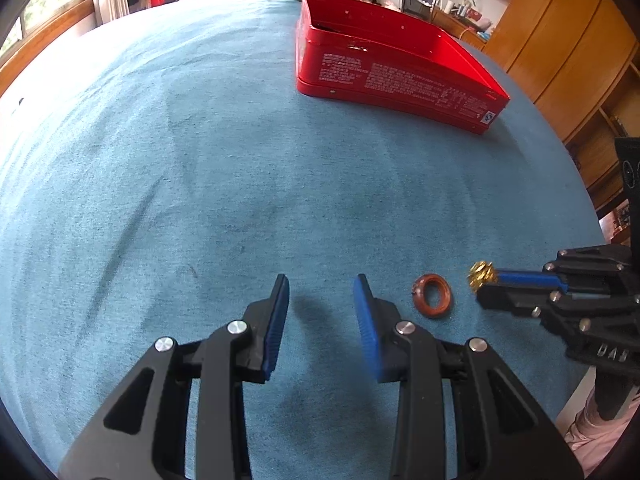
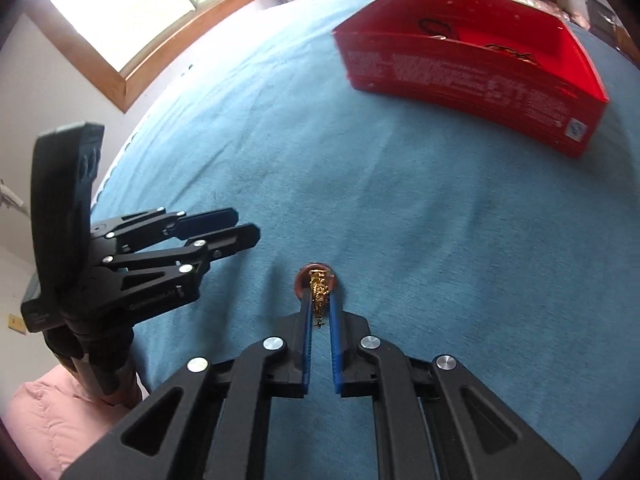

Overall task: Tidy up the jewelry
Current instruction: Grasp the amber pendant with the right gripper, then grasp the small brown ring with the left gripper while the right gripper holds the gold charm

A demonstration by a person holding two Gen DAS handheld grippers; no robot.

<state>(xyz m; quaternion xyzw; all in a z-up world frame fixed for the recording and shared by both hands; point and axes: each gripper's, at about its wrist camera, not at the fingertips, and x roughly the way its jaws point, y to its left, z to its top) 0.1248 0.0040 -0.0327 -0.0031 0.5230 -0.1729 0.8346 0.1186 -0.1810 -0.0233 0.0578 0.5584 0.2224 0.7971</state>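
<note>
Our right gripper pinches a gold jewelry piece at its fingertips, just above the blue bedspread near the near edge. A brown ring lies on the bedspread btwn both grippers. Our left gripper hovers w/ jaws spread, holding nothing. The red tin box sits toward the far edge, w/ dark bands inside.

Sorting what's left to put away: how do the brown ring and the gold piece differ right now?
The brown ring lies flat on the blue bedspread, untouched; the gold piece is pinched in the right gripper. The ring is a plain, smooth brown loop with an open centre; the gold piece is shiny, knobbly and clustered. Both are small and sit well short of the red box.
</note>
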